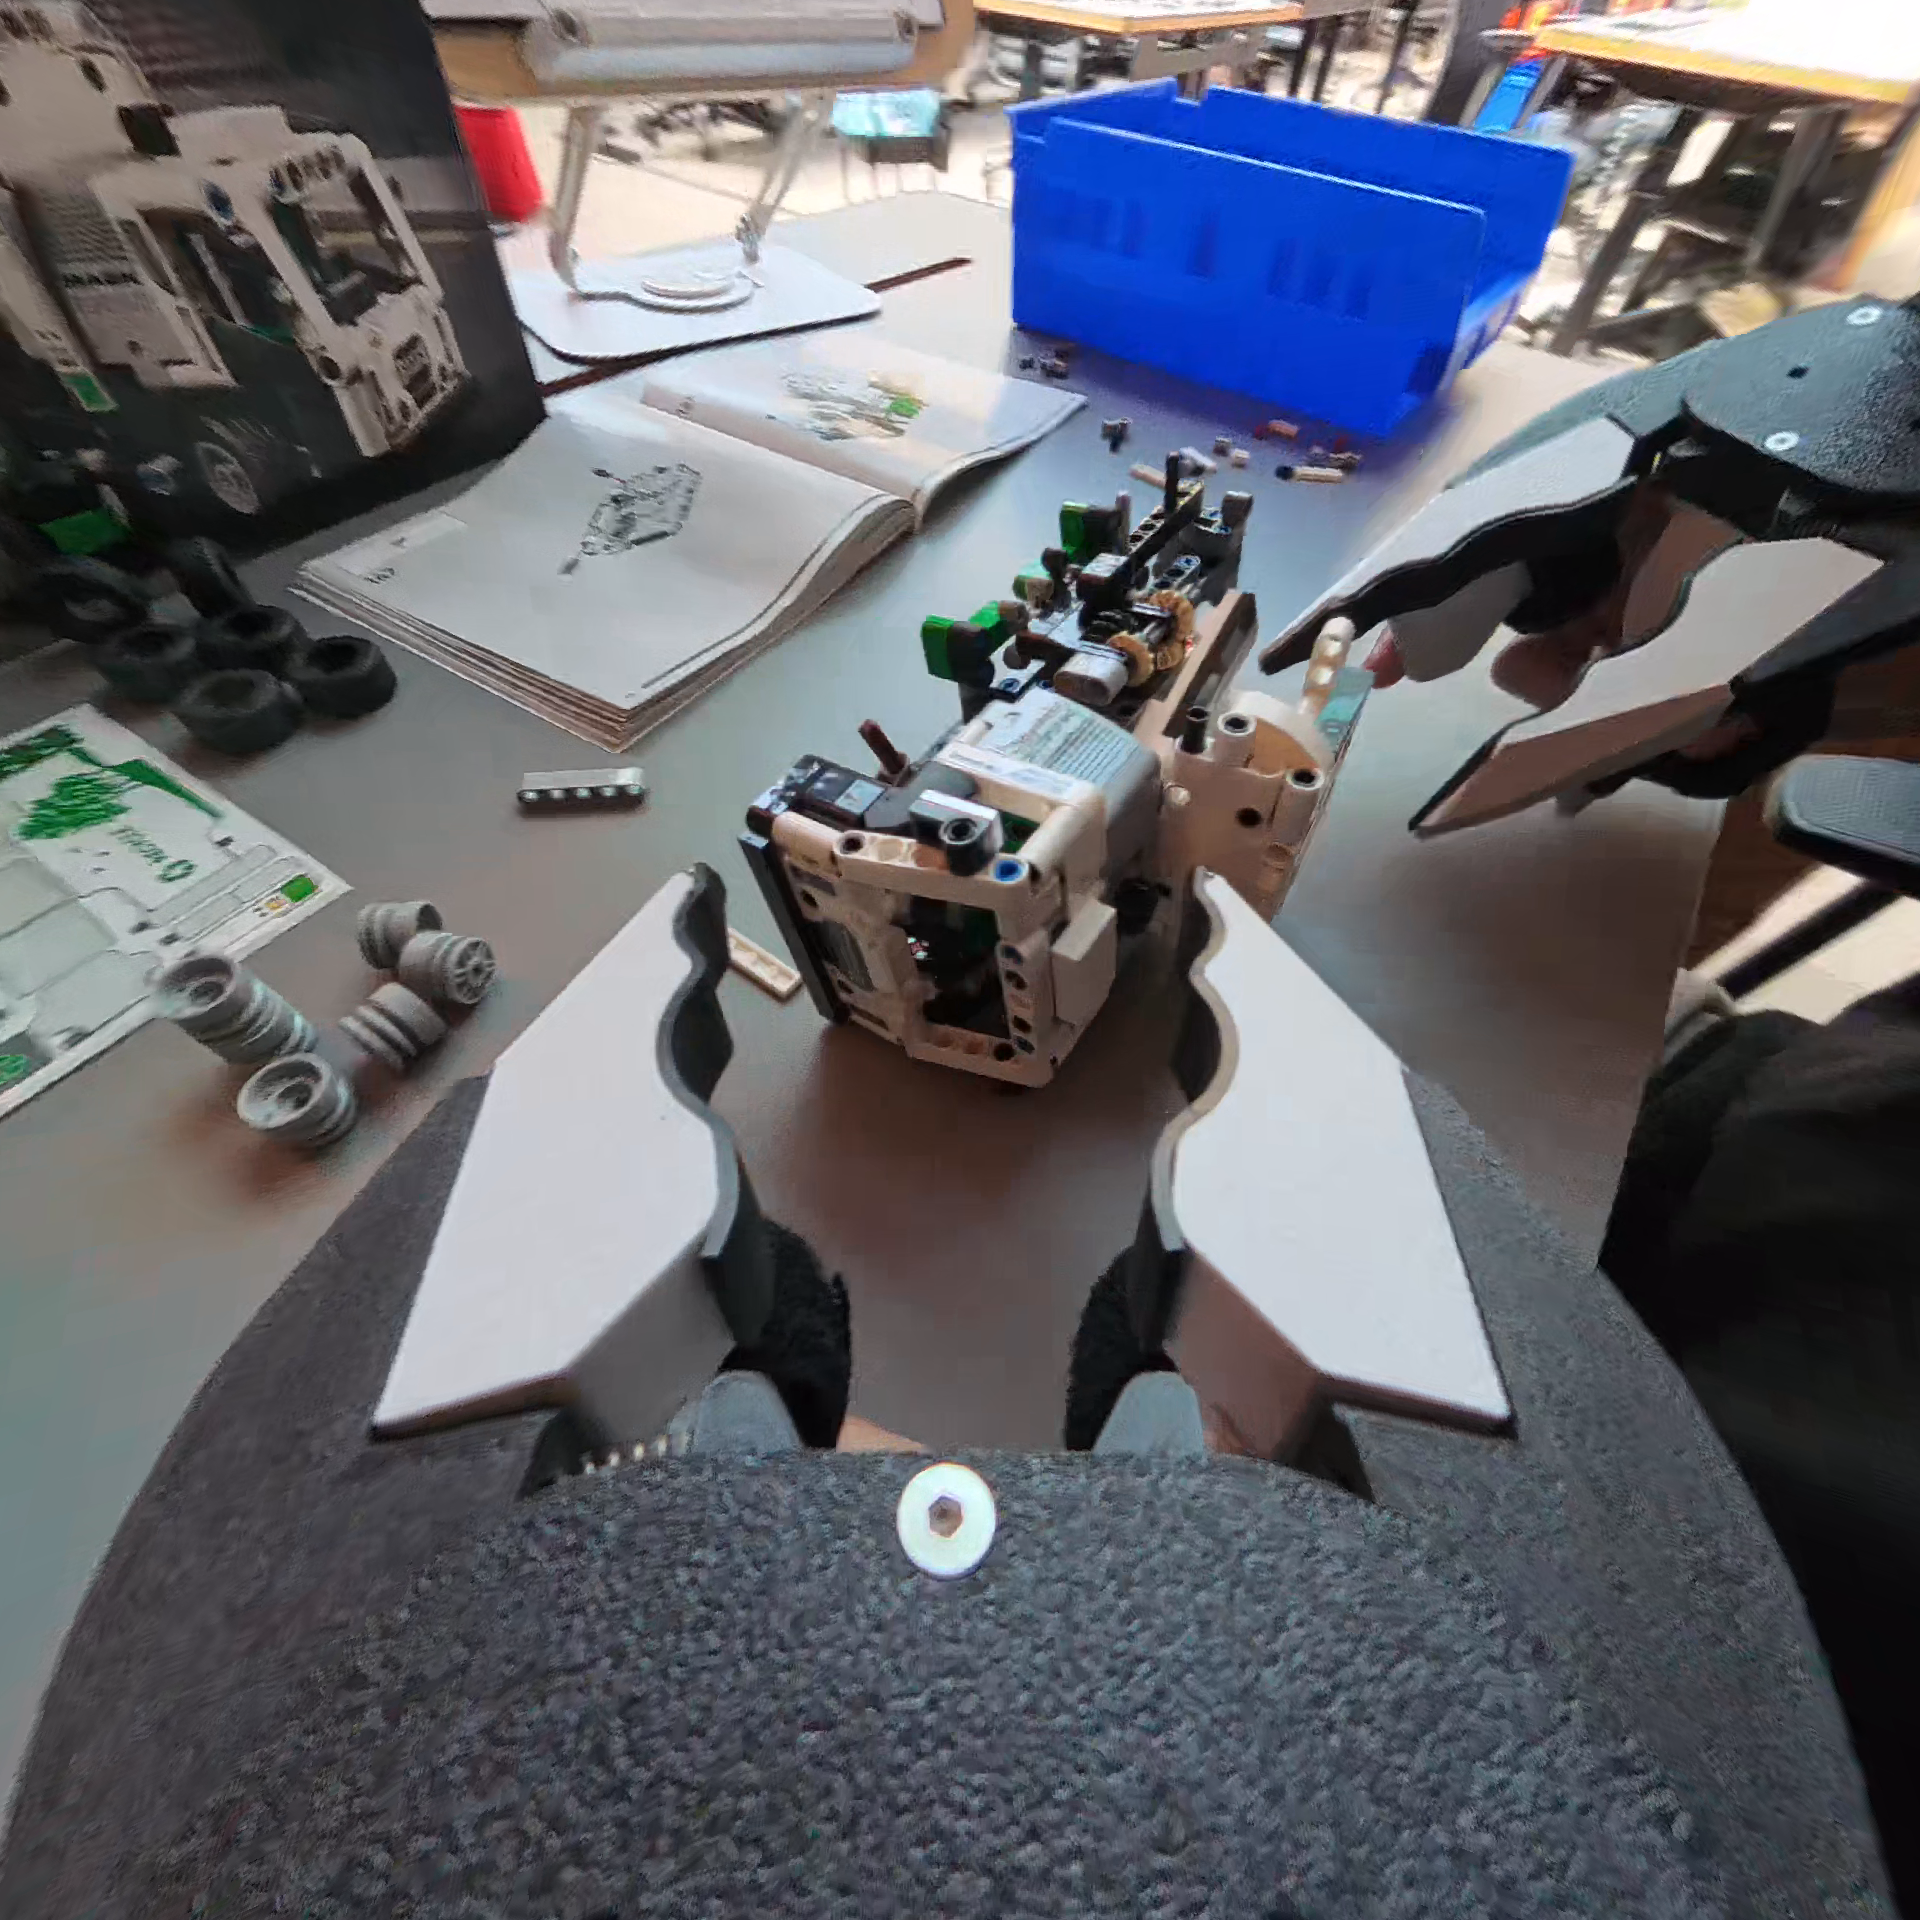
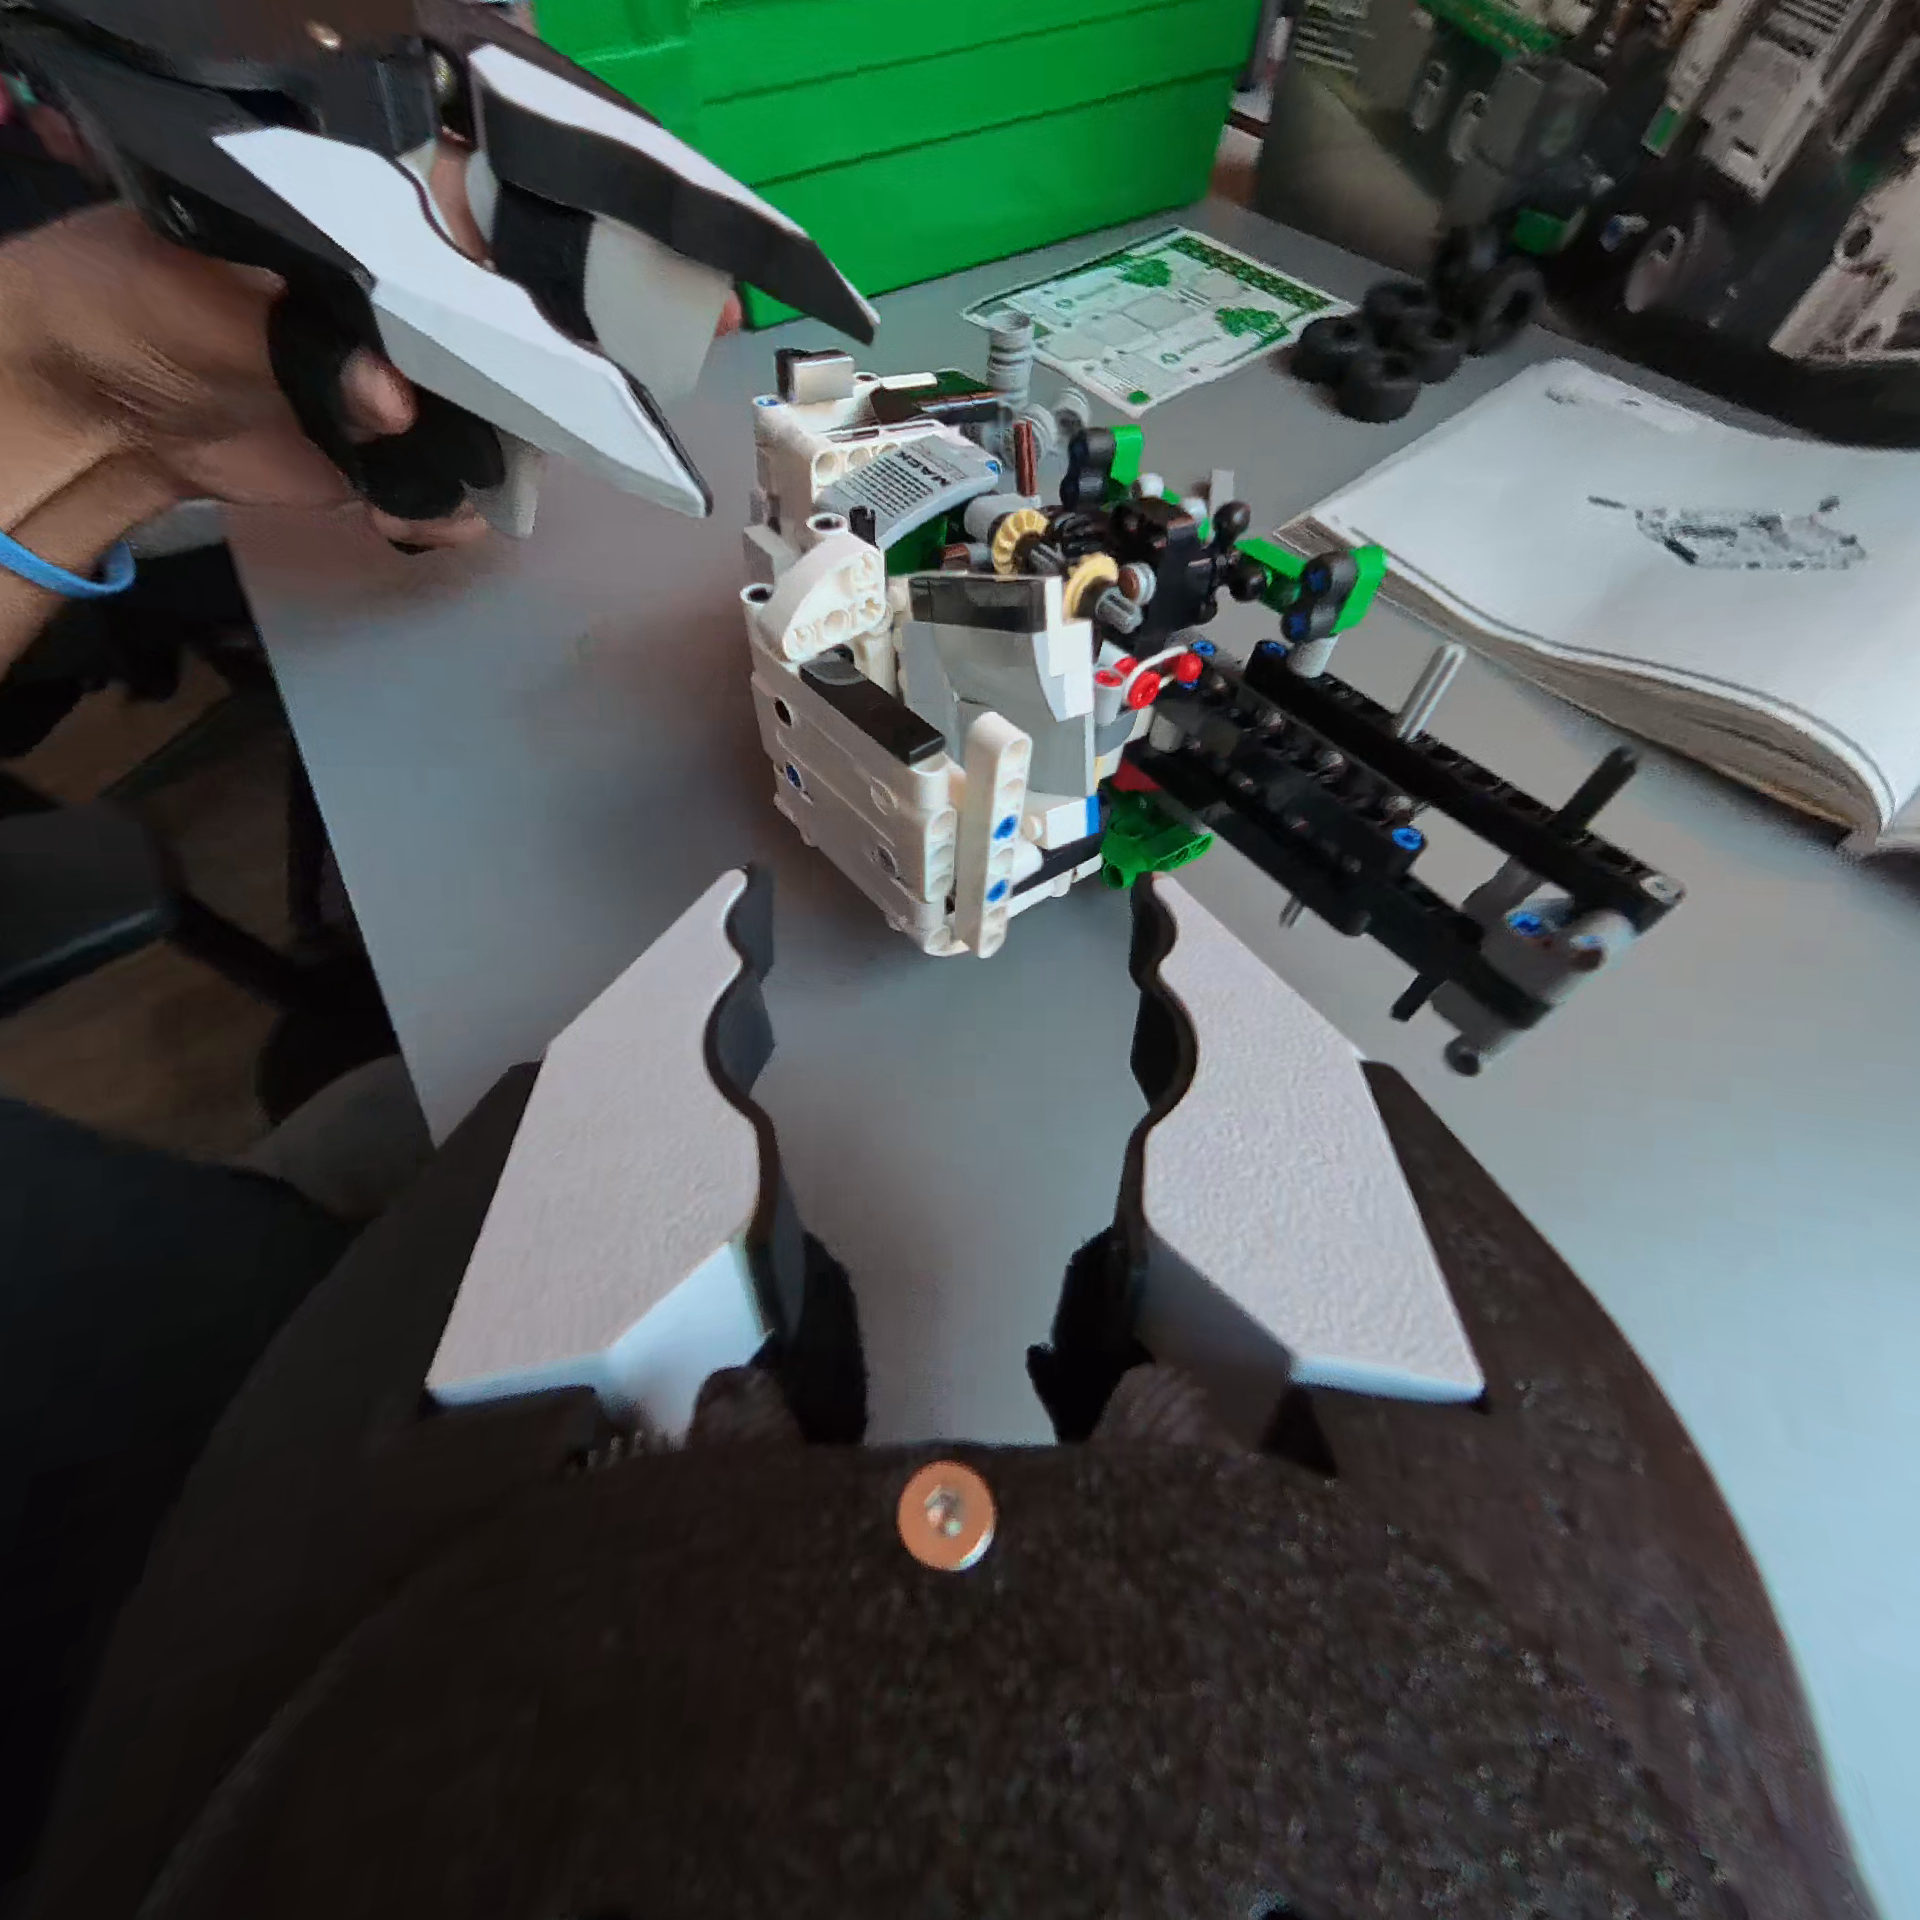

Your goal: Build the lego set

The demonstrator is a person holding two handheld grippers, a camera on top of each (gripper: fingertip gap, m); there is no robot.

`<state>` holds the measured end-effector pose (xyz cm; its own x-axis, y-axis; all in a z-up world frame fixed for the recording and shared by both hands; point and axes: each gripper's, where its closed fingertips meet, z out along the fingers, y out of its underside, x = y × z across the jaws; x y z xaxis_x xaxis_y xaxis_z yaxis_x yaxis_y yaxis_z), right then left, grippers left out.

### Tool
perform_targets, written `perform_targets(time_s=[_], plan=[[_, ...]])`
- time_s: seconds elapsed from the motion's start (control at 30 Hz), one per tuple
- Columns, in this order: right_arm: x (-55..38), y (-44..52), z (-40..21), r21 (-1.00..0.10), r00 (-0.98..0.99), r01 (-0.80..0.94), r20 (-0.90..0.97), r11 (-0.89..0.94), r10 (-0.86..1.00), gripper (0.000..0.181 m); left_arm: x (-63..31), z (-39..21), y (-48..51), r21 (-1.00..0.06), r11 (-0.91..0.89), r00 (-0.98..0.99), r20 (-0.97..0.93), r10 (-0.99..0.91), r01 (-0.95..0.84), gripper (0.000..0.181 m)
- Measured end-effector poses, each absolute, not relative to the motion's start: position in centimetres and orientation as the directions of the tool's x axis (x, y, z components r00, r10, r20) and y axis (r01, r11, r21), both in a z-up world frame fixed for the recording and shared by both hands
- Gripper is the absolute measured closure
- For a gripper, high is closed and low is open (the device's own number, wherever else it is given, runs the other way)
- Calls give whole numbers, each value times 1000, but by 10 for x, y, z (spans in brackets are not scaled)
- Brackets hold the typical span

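The half-built lego truck stood on the grey surface, cab end toward the left claw. Left claw was spread wide, empty, its tips flanking the cab without touching. Right claw was likewise wide open, empty, just short of the model's side. An open instruction booklet lay beside the model; loose black tyres and grey wheel hubs lay well apart from it.

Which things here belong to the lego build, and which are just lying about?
Belongs to the build:
half-built truck
open instruction book
black tyres
grey wheel hubs
sticker sheet
loose grey beam

Just lying about:
blue bin
green bin
white stand
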<state>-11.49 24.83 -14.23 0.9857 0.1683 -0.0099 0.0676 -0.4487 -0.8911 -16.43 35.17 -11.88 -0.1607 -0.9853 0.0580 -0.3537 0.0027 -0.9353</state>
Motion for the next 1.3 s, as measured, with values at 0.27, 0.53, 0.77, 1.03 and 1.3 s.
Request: perform_targets(time_s=[0.27, 0.53, 0.77, 1.03, 1.3], plan=[[-117, 276, -150, -903, 990, -60, 2, -426, -142, 102, -130, -144, 340, -883, 84, -363, 102, -926, -462, 88], [-91, 263, -150, -901, 972, -40, 64, -432, -225, 105, -128, -143, 315, -869, -52, -147, 142, -979, -491, 100], [-75, 246, -147, -853, 995, 18, 67, -522, -75, 105, -130, -126, 302, -900, -14, -85, 57, -995, -436, 93], [-45, 240, -128, -553, 988, 103, -43, -827, 151, 106, -121, -121, 268, -894, 204, -244, -111, -963, -399, 93], [-43, 259, -135, -193, 974, 113, -171, -975, 147, 105, -89, -136, 256, -885, 245, -83, -232, -969, -396, 68]])
